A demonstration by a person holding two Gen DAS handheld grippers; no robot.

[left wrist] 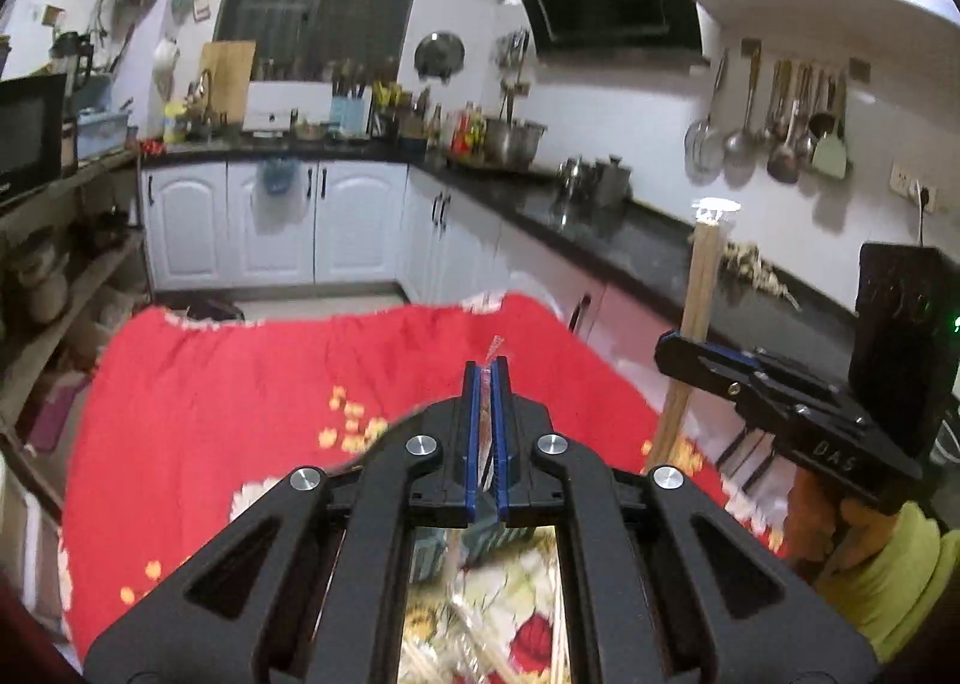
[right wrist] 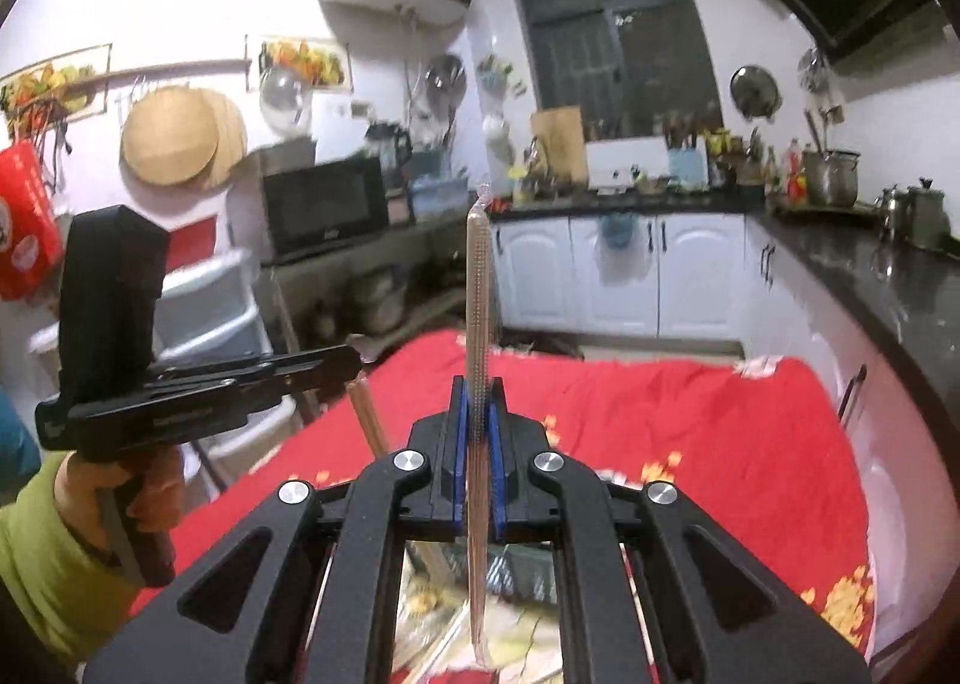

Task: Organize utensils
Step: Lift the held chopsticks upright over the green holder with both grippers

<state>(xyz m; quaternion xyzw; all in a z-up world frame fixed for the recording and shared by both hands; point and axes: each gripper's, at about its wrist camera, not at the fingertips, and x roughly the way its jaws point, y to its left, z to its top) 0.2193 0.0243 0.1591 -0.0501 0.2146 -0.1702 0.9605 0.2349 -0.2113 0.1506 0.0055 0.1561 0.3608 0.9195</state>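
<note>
Left gripper [left wrist: 487, 384] clamped on wrapped packet [left wrist: 495, 349]; right gripper [right wrist: 478, 402] clamped on chopstick pack [right wrist: 478, 288] standing upright above it. Both lifted, neither stowed yet.

Black tongs [left wrist: 487, 378] with blue pads, silver screws; yellow-green sleeve [right wrist: 54, 552]

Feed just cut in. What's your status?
Left gripper shut on a plastic wrapper. Right gripper shut on a wrapped chopstick pack, upright. Both above red tablecloth; nothing in the way.
</note>
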